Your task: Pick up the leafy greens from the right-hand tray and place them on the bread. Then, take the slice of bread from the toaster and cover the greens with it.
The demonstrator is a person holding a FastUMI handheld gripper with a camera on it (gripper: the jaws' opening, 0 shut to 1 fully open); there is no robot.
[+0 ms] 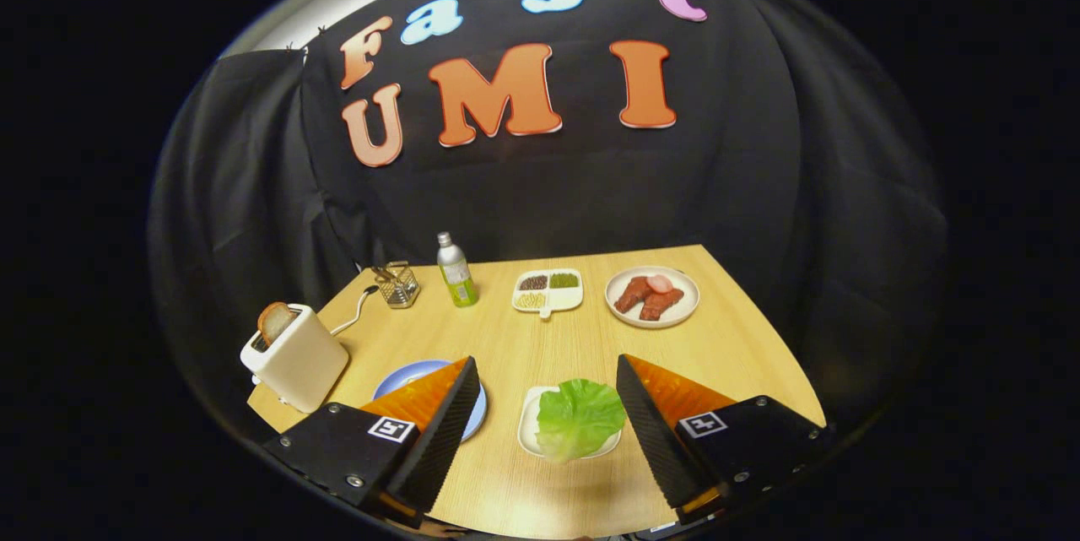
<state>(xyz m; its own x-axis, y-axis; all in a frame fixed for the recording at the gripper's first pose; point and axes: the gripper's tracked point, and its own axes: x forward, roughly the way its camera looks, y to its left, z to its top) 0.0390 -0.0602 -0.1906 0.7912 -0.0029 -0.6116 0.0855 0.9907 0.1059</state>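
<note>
The wooden table [540, 338] carried the lot. At ten o'clock from the gripper [547, 406] stood the toaster [295, 359], a slice of bread [274, 320] upright in its slot. Behind the left finger lay a blue plate [405, 376], its contents hidden. The small white tray [530, 427] sat between the spread, empty fingers — the leafy greens [580, 416] on it, dead ahead at twelve o'clock, their longer side running from one o'clock to seven.

Even overhead light, table [540, 338] bright, soft short shadows; sharp focus centrally, strong fisheye curvature toward rim.
</note>
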